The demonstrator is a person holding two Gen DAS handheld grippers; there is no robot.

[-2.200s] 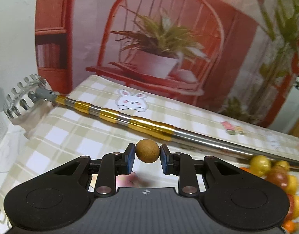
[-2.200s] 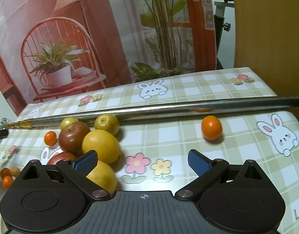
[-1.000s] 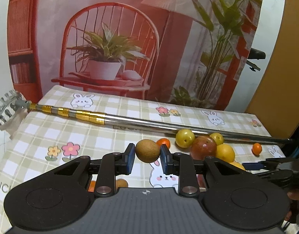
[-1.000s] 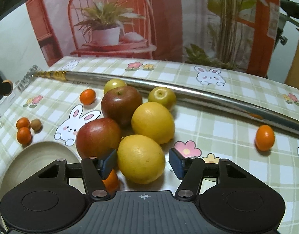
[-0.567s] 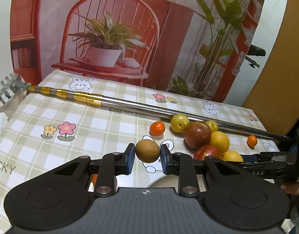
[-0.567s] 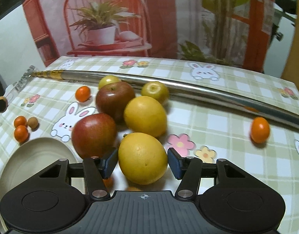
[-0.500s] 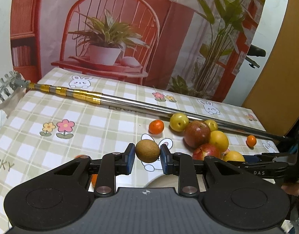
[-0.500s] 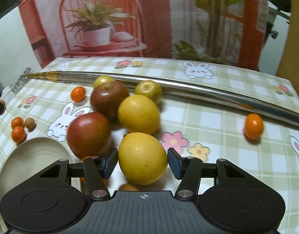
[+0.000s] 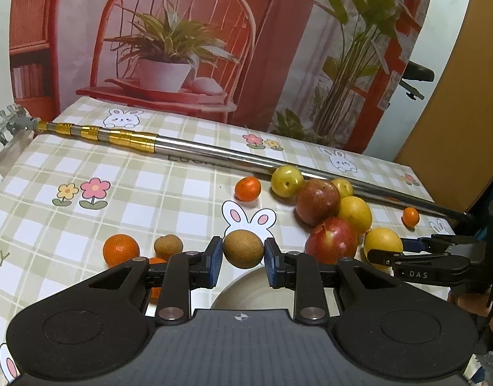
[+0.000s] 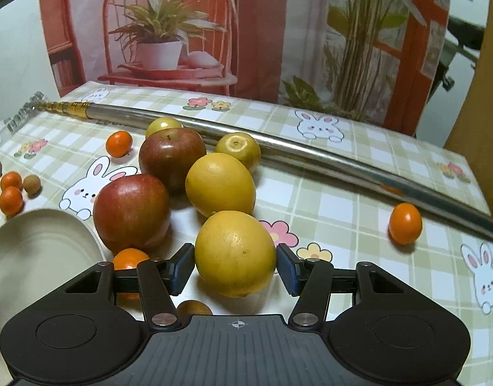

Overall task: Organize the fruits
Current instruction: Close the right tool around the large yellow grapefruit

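Left gripper (image 9: 243,254) is clamped on a small brown fruit (image 9: 243,248), held above the beige plate (image 10: 37,251) near the tabletop's front edge, likely to drop it there. Right gripper (image 10: 235,268) brackets the nearest yellow citrus (image 10: 235,252), pads at its sides; can't tell if it's squeezing yet. The citrus sits on the tabletop in the fruit cluster beside the plate.

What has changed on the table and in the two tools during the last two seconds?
The right tool, open and empty before, moved left to the fruit pile and closed around the nearest yellow citrus. The left tool swung right towards the beige plate. It still grips the small brown fruit; the other fruits stayed put.
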